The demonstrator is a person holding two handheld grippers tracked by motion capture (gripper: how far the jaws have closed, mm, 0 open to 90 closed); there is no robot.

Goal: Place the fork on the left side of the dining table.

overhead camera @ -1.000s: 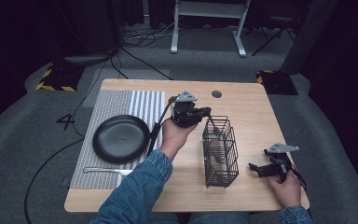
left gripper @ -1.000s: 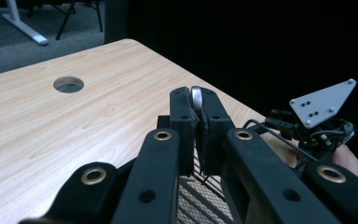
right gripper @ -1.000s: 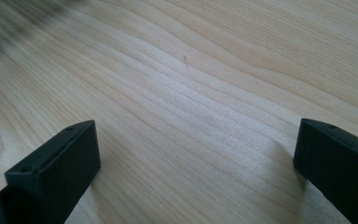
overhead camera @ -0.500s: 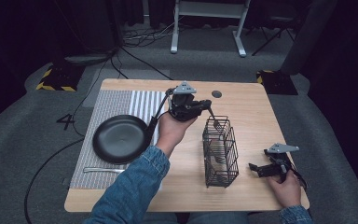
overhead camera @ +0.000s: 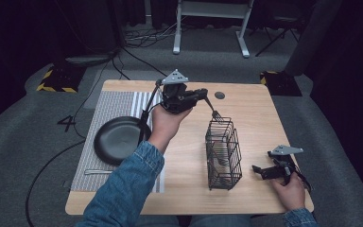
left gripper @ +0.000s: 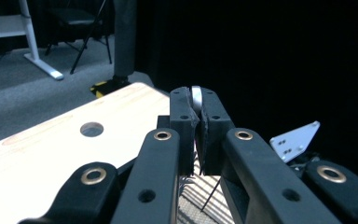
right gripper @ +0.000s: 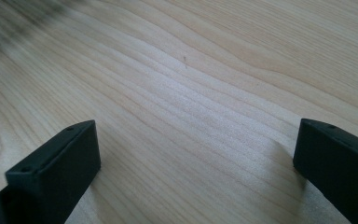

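We are looking at a lab or studio set up for recording, not a home kitchen. A light wooden table (overhead camera: 255, 118) stands alone on grey carpet (overhead camera: 38, 137), ringed by black curtains (overhead camera: 350, 61). Cables (overhead camera: 123, 52) trail across the floor, yellow-and-black hazard tape (overhead camera: 52, 82) marks a spot, and a white desk frame (overhead camera: 208, 19) stands behind.

Person in blue denim sleeves, left sleeve (overhead camera: 123, 189) and right cuff (overhead camera: 298, 216); left tongs (overhead camera: 201, 97) and right tongs (overhead camera: 261, 171) black, each topped by a grey three-cornered plate, with brass-ringed pivots and small screws on the black jaw blocks and a black cable trailing.
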